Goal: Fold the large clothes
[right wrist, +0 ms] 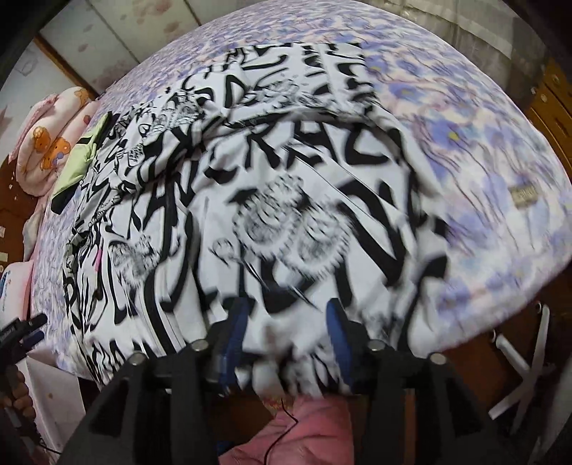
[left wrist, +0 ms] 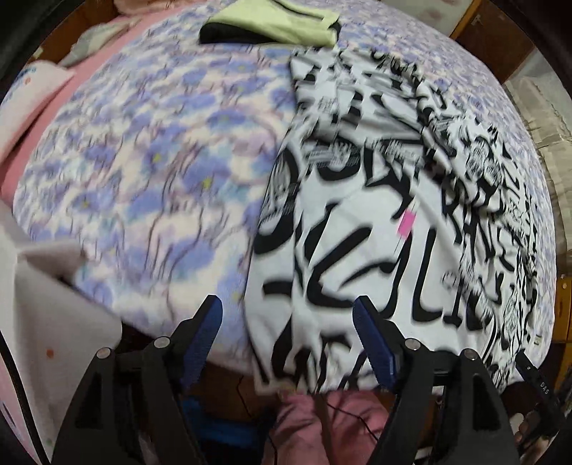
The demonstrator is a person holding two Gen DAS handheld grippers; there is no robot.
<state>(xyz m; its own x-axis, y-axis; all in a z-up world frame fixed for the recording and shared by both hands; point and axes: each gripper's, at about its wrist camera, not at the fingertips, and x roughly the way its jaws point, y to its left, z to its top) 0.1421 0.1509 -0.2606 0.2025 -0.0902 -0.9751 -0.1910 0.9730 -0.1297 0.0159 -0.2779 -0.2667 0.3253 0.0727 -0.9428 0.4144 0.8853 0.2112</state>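
Black-and-white shirt (left wrist: 375, 221) spread on flowered bedspread (left wrist: 143, 171); left gripper (left wrist: 287, 306) released, right gripper (right wrist: 286, 314) seemingly parted too, blurred.

A home bedroom: a purple-and-white floral bedspread (right wrist: 482, 150) is covering a bed, pink bear-print pillows (right wrist: 50, 143) are lying at its far end, and brown wooden furniture (left wrist: 482, 21) is standing beside it along a pale wall (right wrist: 118, 39).
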